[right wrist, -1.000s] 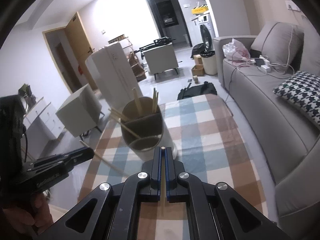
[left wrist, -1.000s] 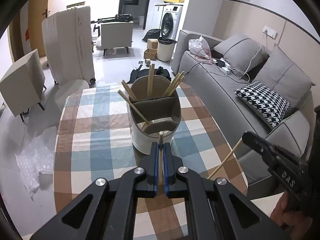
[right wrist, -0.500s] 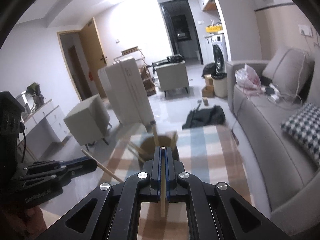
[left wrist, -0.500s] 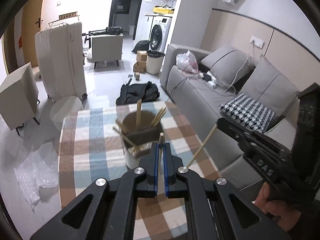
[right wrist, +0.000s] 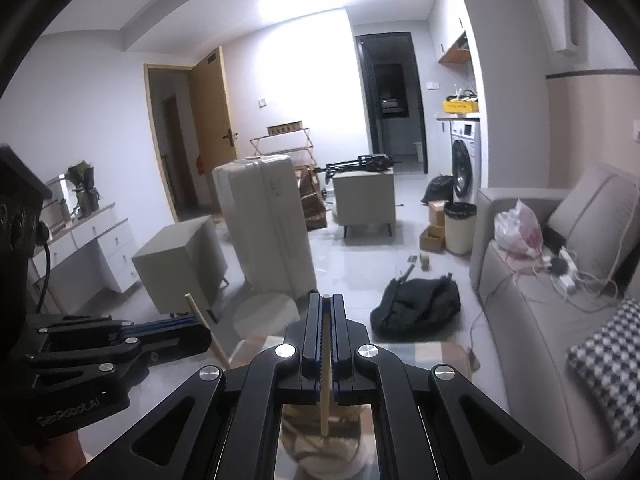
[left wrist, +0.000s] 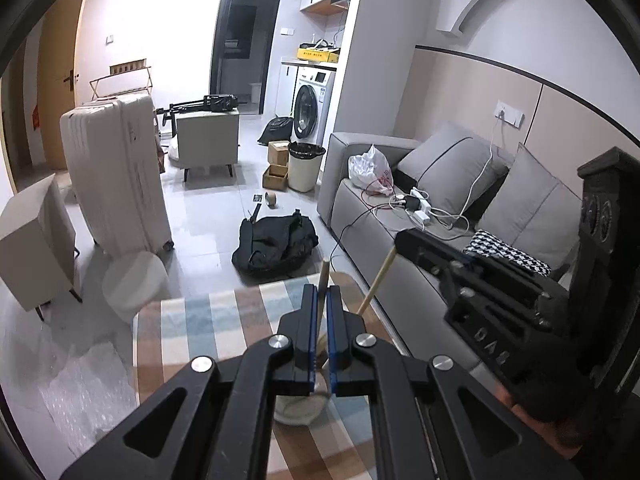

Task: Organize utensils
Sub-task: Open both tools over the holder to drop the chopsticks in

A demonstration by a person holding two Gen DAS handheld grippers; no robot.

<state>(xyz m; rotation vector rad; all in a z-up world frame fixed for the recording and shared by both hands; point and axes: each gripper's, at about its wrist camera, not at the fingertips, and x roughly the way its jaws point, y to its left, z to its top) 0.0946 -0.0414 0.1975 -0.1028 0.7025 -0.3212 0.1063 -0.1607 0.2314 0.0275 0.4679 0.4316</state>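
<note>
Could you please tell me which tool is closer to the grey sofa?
Right. The right tool hangs between the left tool and the grey sofa; the left tool is on its far side, toward the white suitcase.

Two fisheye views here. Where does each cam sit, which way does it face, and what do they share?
Left wrist: sits on the left gripper, shut on a chopstick; faces sofa and washer; right gripper and a hand show at right.
Right wrist: sits on the right gripper, shut on a chopstick; faces door and suitcase; left gripper at left.
Shared: suitcase, black bag, washer, sofa, checked table.
</note>
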